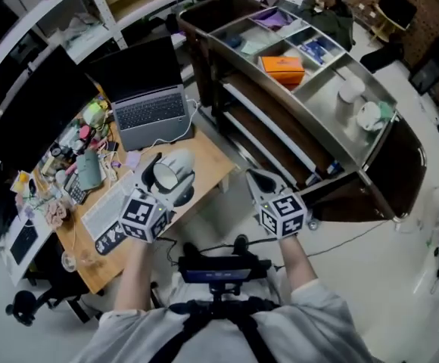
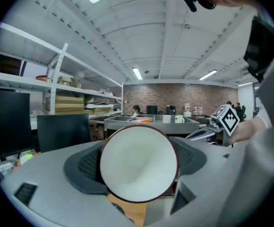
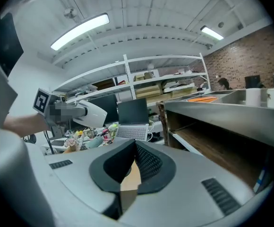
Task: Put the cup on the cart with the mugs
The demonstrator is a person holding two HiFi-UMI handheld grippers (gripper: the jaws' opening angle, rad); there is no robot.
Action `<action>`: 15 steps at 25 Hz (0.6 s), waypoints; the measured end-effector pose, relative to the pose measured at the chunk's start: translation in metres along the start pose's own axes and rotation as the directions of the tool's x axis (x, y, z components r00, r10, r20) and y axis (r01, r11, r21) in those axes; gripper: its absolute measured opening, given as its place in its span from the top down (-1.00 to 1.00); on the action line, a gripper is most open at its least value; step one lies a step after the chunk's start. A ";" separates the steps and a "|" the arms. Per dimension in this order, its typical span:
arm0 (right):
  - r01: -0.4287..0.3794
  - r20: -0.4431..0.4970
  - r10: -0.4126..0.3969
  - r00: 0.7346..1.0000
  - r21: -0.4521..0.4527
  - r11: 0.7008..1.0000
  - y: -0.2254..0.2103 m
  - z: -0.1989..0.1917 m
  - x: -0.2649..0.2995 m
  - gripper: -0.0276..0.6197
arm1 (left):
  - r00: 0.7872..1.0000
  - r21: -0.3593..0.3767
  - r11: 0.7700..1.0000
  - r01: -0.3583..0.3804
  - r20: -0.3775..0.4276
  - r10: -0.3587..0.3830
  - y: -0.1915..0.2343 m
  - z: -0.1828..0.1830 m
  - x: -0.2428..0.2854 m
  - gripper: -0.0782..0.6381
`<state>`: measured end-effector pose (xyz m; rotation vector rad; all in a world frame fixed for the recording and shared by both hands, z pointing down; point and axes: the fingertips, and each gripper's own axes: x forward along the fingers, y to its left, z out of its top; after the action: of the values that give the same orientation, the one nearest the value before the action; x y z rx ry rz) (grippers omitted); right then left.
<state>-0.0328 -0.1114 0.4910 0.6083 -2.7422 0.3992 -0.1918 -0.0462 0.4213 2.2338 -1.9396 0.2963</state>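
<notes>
My left gripper (image 1: 166,177) is shut on a cup (image 1: 164,175) with a white inside and a dark red rim. It holds the cup above the wooden desk's corner. In the left gripper view the cup (image 2: 138,163) fills the space between the jaws, mouth towards the camera. My right gripper (image 1: 262,181) hangs beside it, shut with nothing in it, and its pads (image 3: 141,160) meet at the tips. Ahead to the right stands the steel-topped cart (image 1: 322,104). Two white mugs (image 1: 350,91) (image 1: 371,116) sit in its right-hand compartment and show far off in both gripper views (image 2: 179,119) (image 3: 253,97).
An orange box (image 1: 282,68) and other items lie in the cart's far compartments. A laptop (image 1: 151,112), a keyboard (image 1: 102,210) and clutter cover the desk (image 1: 208,165) at the left. Shelving (image 3: 141,86) stands behind. A person sits beyond the cart.
</notes>
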 end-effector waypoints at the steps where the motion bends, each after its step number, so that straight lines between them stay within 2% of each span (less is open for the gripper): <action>1: 0.016 0.010 -0.016 1.000 0.002 1.000 -0.011 0.002 -0.010 0.93 | 1.000 0.009 1.000 0.020 0.008 -0.020 -0.012 0.007 0.011 -0.37; 8: 0.139 0.068 -0.140 0.988 0.017 0.990 -0.077 0.021 -0.071 0.93 | 0.980 0.055 0.980 0.190 0.049 -0.192 -0.091 0.044 0.081 -0.37; 12: 0.202 0.096 -0.206 0.974 0.045 0.978 -0.100 0.032 -0.090 0.93 | 0.960 0.080 0.959 0.273 0.047 -0.277 -0.117 0.064 0.117 -0.37; 15: 0.255 0.109 -0.260 0.959 0.057 0.965 -0.121 0.040 -0.095 0.93 | 0.936 0.106 0.933 0.344 0.045 -0.350 -0.129 0.073 0.147 -0.37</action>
<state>0.0946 -0.1956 0.4454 1.0164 -2.7171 0.3699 -0.0414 -0.1874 0.3896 2.6221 -1.5421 0.2756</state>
